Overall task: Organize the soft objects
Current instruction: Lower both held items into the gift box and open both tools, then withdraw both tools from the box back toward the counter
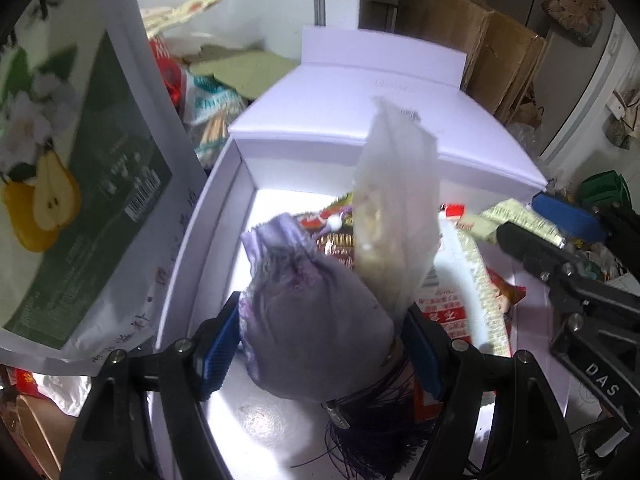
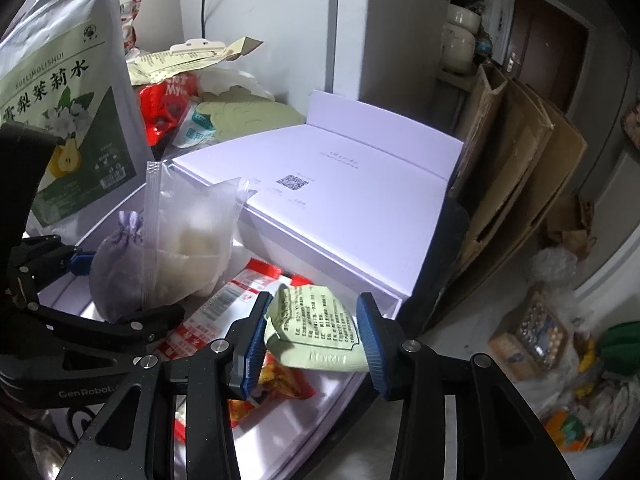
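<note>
Far left, a tall pear-print bag (image 1: 80, 184) leans beside the white box (image 1: 192, 256). Left gripper (image 1: 320, 344) hangs over the box, its fingers (image 1: 218, 344) clamped on a lilac pouch (image 1: 312, 312) together with a clear packet (image 1: 396, 216) sticking up from the grip. Snack wrappers (image 1: 448, 304) already lie inside. Over on the right, the right gripper (image 2: 314, 340) has fingers (image 2: 372, 344) pinching a pale green sachet (image 2: 316, 328) low above the box's near edge. Looks like the dropping-in step: next, both loads need lowering onto the box floor and the fingers easing apart.
</note>
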`<state>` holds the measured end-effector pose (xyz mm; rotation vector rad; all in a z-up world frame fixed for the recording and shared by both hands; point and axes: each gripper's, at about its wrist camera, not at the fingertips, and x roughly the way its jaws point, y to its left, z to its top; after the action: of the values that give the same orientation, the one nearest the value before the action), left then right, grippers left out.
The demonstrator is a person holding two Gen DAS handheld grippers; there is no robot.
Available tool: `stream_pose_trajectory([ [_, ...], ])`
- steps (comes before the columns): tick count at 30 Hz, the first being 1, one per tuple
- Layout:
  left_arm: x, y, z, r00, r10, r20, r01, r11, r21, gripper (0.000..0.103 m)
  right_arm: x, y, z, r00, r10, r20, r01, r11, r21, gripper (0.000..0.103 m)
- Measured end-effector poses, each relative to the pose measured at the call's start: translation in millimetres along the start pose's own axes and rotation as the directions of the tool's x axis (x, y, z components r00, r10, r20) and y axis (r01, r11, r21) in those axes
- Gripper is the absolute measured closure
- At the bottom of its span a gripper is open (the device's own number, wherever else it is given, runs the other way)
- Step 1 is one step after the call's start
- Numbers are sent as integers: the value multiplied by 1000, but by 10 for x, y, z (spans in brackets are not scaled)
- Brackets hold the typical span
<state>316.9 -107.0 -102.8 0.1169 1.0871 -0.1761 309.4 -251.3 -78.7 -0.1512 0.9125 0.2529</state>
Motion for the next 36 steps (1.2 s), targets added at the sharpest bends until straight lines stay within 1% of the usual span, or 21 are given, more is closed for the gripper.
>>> stream_pose_trajectory([
  [3, -121, 18, 29, 999, -8, 39, 9, 1000, -16, 29, -47, 7, 14, 1000, 14, 8, -14, 1000, 2, 59],
  [5, -197, 48, 60, 998, -16, 62, 18, 999, -41, 29, -100, 5, 30, 1000, 15, 17, -15, 1000, 2, 56],
  [9, -419, 111, 117, 992, 15, 129, -4, 996, -84, 29, -290, -17, 78, 998, 3, 60, -4, 1000, 16, 54],
  [13, -608, 102, 136, 987, 26, 161, -13, 997, -80, 28, -485, -15, 108, 996, -11, 89, 11, 1000, 8, 53],
  [17, -835, 55, 140, 975, 44, 216, -30, 997, -66, 28, -696, 14, 146, 992, -6, 126, 6, 1000, 1, 53],
  [19, -938, 34, 146, 971, 41, 234, -28, 998, -60, 28, -786, 25, 161, 990, 0, 138, 0, 1000, 4, 53],
  [24, -1332, 14, 125, 948, 57, 312, -43, 998, -52, 28, -1046, 45, 215, 984, 10, 180, -12, 1000, 13, 53],
  [29, -1728, 0, 64, 927, 56, 372, -41, 998, -47, 28, -1391, 68, 244, 971, 9, 238, -12, 1000, 10, 53],
  [36, -2305, -75, -116, 880, 60, 472, -56, 998, -22, 28, -1908, 146, 221, 944, 15, 328, -14, 1000, -4, 53],
])
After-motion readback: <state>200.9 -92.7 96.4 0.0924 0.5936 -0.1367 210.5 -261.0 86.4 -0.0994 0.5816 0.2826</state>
